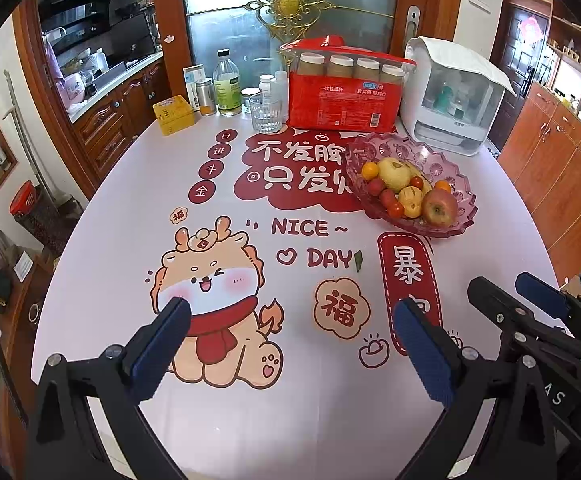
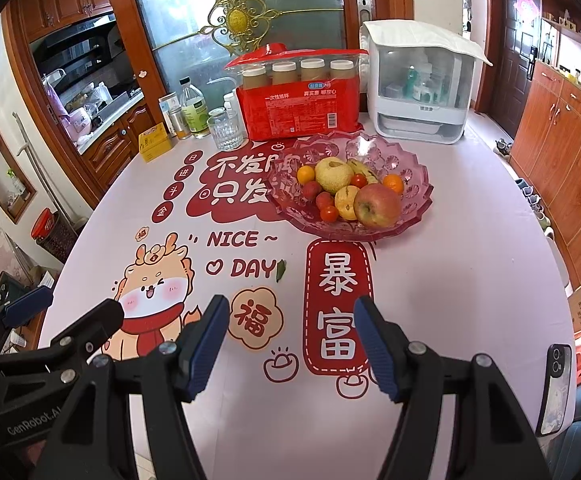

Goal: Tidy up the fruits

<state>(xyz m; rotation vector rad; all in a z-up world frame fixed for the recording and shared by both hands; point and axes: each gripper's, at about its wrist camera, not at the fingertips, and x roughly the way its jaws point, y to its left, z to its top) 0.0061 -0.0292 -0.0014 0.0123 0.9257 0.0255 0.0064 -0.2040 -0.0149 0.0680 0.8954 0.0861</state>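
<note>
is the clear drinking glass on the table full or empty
Empty, it seems: the clear drinking glass stands upright with no liquid line visible.

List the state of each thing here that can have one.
Left tool: open, empty, above the table.
Right tool: open, empty, above the table.
Bowl: upright, filled with fruit.
Apple: in the bowl, at its near edge.
Glass: upright, seems empty.
Bottle: upright, capped.
Cup pack: standing, looks sealed.
Phone: face down at the table edge.
Leaf: loose on the table.
</note>
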